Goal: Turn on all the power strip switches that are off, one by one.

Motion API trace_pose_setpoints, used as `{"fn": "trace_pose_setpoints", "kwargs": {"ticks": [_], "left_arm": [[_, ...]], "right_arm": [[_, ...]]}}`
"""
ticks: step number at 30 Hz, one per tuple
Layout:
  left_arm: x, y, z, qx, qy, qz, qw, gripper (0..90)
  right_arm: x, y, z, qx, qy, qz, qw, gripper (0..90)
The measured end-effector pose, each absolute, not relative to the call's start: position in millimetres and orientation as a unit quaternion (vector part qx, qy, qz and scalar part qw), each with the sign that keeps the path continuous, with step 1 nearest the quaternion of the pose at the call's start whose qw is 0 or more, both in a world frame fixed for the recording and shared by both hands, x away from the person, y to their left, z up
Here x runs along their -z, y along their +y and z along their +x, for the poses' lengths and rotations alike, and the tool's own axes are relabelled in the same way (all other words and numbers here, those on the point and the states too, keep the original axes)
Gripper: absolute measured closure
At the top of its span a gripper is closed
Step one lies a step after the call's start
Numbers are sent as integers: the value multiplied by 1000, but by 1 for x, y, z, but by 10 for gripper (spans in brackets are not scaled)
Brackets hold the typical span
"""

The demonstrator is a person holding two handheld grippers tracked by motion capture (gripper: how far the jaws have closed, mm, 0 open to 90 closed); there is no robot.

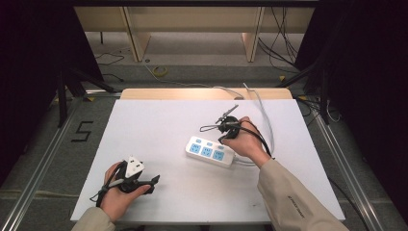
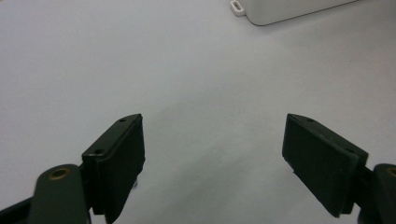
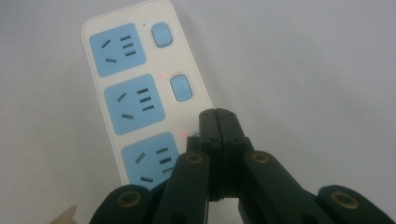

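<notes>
White and pale blue, the power strip [image 1: 210,151] lies flat on the table [image 1: 159,130], a little right of centre in the high view, its far end running under the person's right hand [image 1: 246,140]. In the right gripper view the strip [image 3: 135,93] fills the upper left; its third socket is cut off at the bottom by the right claw [image 3: 217,122], whose jaws are pressed together with nothing between them. Their tips sit over the strip's edge beside the third switch, which is mostly covered, so contact cannot be judged. Two small red lights glow by the lower switches. From above, the right claw [image 1: 225,126] is small and dark, and its jaws are hard to make out there.

Low at the left, the left claw [image 1: 155,182] rests near the table's front edge, well apart from the strip. In its own view the left claw [image 2: 212,154] stands wide apart over bare table, with a corner of the strip [image 2: 285,9] cut off at the top edge.
</notes>
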State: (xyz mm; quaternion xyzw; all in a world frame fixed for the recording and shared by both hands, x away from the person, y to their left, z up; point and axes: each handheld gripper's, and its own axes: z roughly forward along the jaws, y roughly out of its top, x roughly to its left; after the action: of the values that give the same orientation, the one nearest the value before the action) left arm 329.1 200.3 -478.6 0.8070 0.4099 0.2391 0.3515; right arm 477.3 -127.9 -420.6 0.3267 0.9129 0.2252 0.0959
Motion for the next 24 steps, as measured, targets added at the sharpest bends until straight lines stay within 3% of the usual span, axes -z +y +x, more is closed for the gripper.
{"fn": "trace_pose_setpoints", "kwargs": {"ticks": [24], "left_arm": [[478,200,329,-239,410,806,354,208]], "right_arm": [[412,-110,480,-221,918,315,93,900]]}}
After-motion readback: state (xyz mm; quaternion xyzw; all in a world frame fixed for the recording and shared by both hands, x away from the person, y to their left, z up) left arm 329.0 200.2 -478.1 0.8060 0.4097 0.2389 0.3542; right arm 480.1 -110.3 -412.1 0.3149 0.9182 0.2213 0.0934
